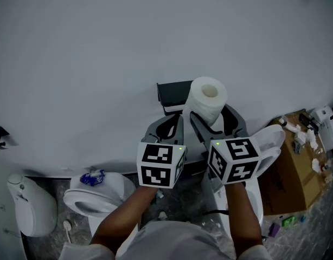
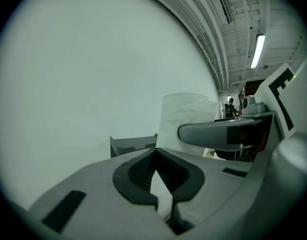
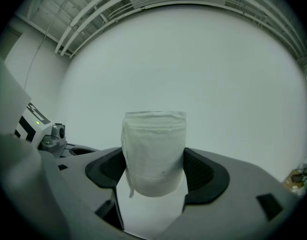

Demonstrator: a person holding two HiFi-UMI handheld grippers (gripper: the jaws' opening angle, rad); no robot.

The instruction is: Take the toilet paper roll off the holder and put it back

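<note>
Removal looks done: the toilet paper roll [image 3: 154, 154] stands upright, pinched between the right gripper's [image 3: 154, 171] fingers [image 3: 206, 173] near the holder [image 1: 174, 95]. Putting it back remains. The left gripper's [image 2: 156, 151] fingers are pressed together, empty.

Bathroom mock-up in an industrial hall, shown by a toilet [image 1: 109, 193], exposed ceiling pipes [image 2: 206, 41], a strip light [image 2: 257, 50].

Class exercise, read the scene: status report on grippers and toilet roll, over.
Left gripper shut, empty. Right gripper shut on roll, upright, off the holder. Nothing in the way.
</note>
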